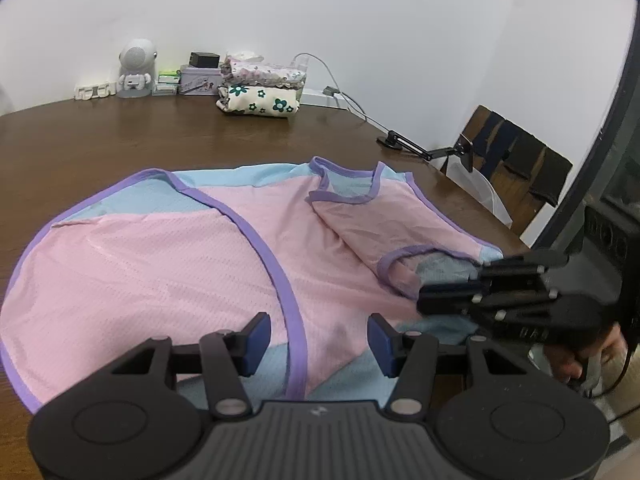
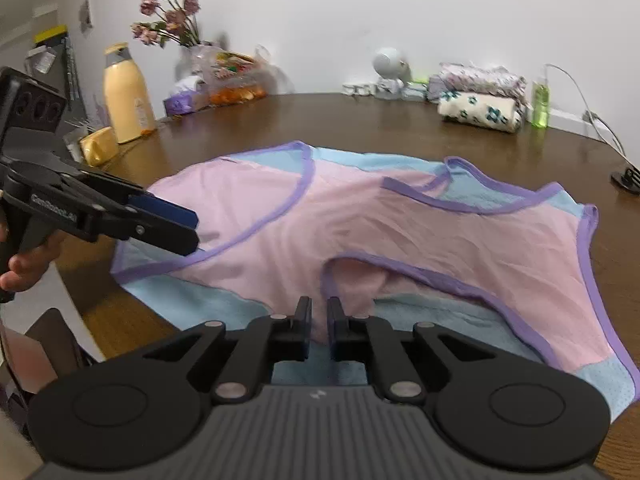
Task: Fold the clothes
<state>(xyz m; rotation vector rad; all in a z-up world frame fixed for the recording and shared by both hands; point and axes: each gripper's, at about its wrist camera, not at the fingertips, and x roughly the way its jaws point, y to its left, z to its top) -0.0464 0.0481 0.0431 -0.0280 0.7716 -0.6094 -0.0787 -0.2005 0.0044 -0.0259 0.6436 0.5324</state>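
Mesh vest (image 1: 168,264), pink and blue, is lying spread on the brown worktop (image 1: 160,136). It is looking thin, light and floppy; the purple trim (image 1: 276,268) is looking best for pinching. Left tool (image 1: 318,338) is gaping apart above it; right tool (image 2: 319,328) is sitting nearly together, maybe nipping cloth.

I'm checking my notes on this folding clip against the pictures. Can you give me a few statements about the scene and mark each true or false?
1. The pink and blue top lies spread on the brown table. True.
2. The left gripper has its jaws shut tight. False: they stand wide apart above the top.
3. The right gripper has its jaws nearly together over the near edge of the top. True; whether cloth is pinched between them cannot be told.
4. A stack of folded clothes sits at the far side of the table. True.
5. The top's trim is red. False: it is purple.
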